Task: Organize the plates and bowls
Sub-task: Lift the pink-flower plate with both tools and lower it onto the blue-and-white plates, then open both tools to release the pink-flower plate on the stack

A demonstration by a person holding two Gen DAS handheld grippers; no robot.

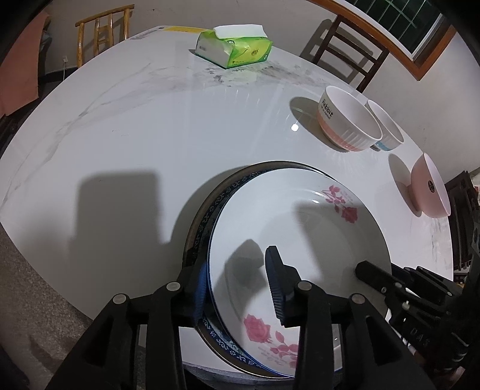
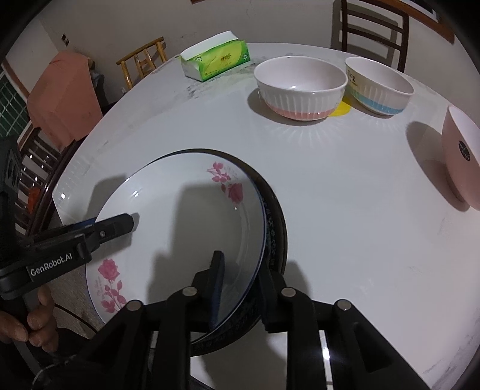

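Here the rose plate [image 1: 300, 228] is the landmark: it lies on top of a blue-rimmed plate [image 1: 207, 228] at the near edge of the white table [image 1: 126, 126], and only a crescent of the lower plate shows past it. The left gripper [image 1: 237, 288] straddles the stack's left rim, one finger inside the rose plate, the other outside both rims; the jaws stand apart, and the pads do not seem to press. The right gripper [image 2: 240, 288] straddles the opposite rim the same way, jaws spread with a gap showing at the inner pad. How much of the stack overhangs the table edge is hard to judge, since the grippers' arms cover its near side.

Beyond the plate stand a pink-banded bowl [image 2: 300, 87] and, touching or just beside it, a blue-banded bowl [image 2: 379, 87]; something yellow [image 2: 340, 109] peeks out between them, too hidden to name. To the plate's right a pink bowl [image 2: 462, 159] is cut off by the right view's edge. A green tissue pack [image 1: 234, 45] sits farthest beyond. A hand [image 2: 27, 318] grips the left handle. Wooden chairs [image 1: 102, 33], a draped orange cloth [image 2: 66, 96] and a window [image 1: 399, 18] ring the table; the floor is speckled grey.
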